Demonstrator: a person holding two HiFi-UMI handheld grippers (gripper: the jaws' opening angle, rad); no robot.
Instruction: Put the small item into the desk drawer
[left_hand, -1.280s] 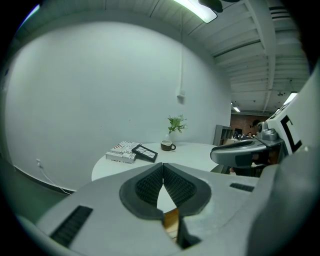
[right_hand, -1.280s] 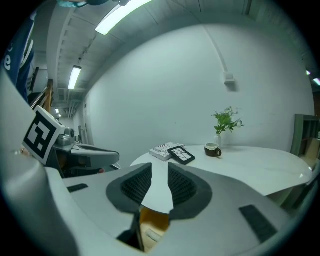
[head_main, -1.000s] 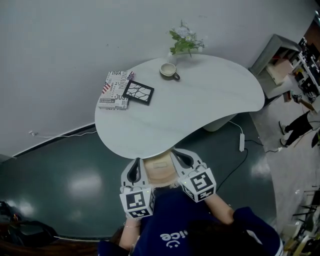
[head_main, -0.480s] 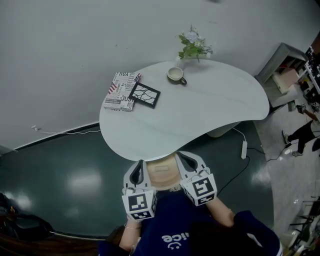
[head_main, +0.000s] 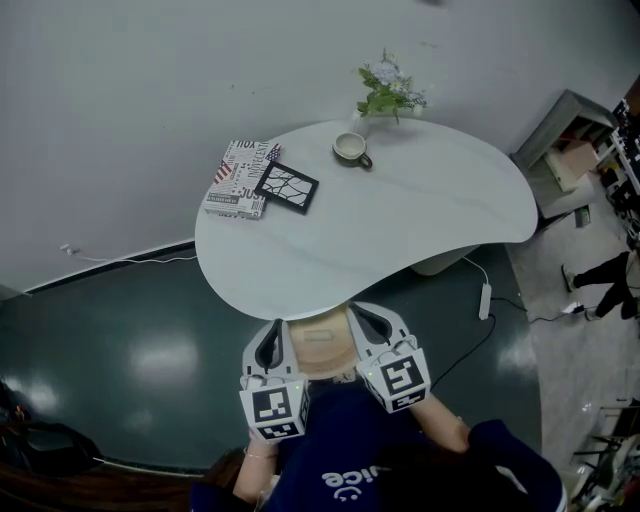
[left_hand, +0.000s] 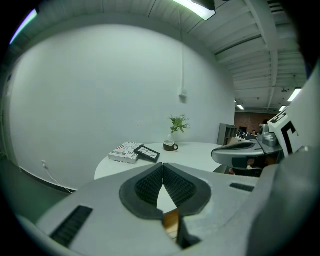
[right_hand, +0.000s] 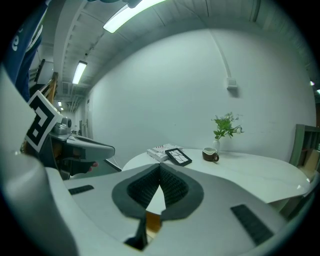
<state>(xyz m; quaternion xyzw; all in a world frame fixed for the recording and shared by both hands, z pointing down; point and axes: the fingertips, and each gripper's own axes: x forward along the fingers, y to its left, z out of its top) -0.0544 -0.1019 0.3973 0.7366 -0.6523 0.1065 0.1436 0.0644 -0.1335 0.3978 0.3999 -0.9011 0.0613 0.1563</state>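
flanking the drawer (head_main: 322, 348) under the desk's (head_main: 420, 220) near edge, left claw (left_hand: 163, 167) and right claw (right_hand: 160, 167) sit closed and empty, the cup (head_main: 348, 148) well ahead.

Plain white wall (head_main: 150, 80) far side; glossy dark green floor (head_main: 120, 340); grey shelf unit (head_main: 556, 118) far right; ceiling strip light (right_hand: 131, 12).

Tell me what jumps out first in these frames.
The white curved table fills the head view, bare except along its far side: a printed book with a black frame partly on it, a cup and a plant. At the near edge the left gripper and right gripper, both shut and empty, flank a pale wooden drawer sticking out from under the top.
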